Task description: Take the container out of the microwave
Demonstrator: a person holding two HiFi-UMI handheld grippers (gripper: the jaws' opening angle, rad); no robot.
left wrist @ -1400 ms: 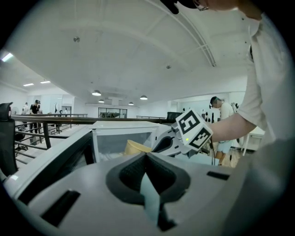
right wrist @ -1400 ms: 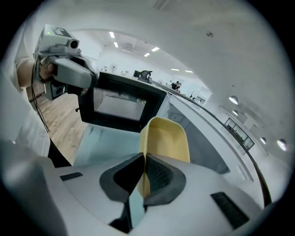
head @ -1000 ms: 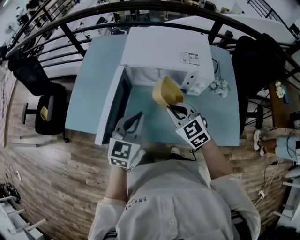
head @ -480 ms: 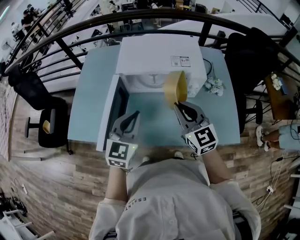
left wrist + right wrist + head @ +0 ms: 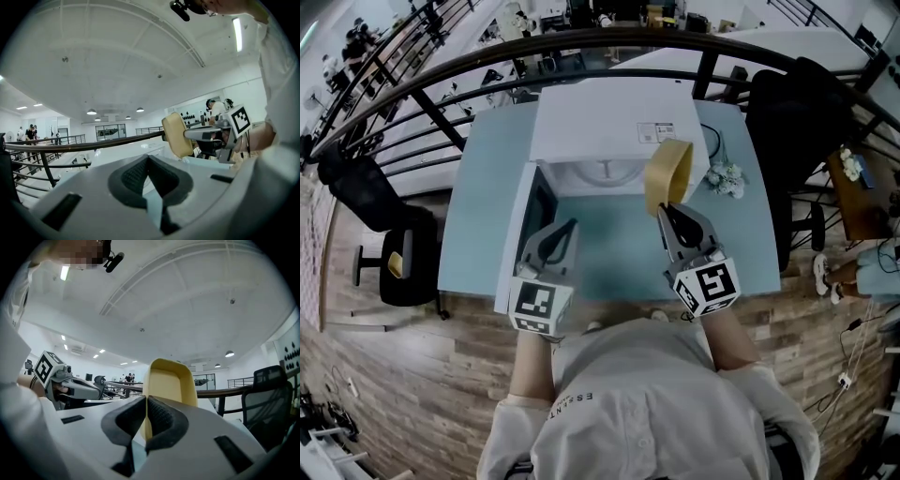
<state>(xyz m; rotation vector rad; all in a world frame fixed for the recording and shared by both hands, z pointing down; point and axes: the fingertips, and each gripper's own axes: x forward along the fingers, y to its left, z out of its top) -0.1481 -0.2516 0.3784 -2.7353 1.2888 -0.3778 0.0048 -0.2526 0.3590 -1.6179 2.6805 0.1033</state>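
A white microwave (image 5: 619,117) stands at the back of the pale blue table (image 5: 483,197), its door (image 5: 520,234) swung open to the left. My right gripper (image 5: 667,208) holds the yellow container (image 5: 667,173) by its rim, in the air in front of the microwave's right side and tipped on edge. Its jaws are closing on the container's wall (image 5: 171,380), which sits between the pads at my right gripper (image 5: 146,399). My left gripper (image 5: 567,228) hovers before the open cavity, shut and empty. In the left gripper view the container (image 5: 178,136) shows beyond my left gripper (image 5: 149,161).
A black railing (image 5: 581,42) curves behind the table. One black office chair (image 5: 370,187) stands at the left and another (image 5: 806,117) at the right. A small white cluster (image 5: 724,178) lies right of the microwave. Wooden floor lies below the table's front edge.
The right gripper has risen and swung right with the container, turning it from lying open-side up to standing on edge. The left gripper has lifted a little.
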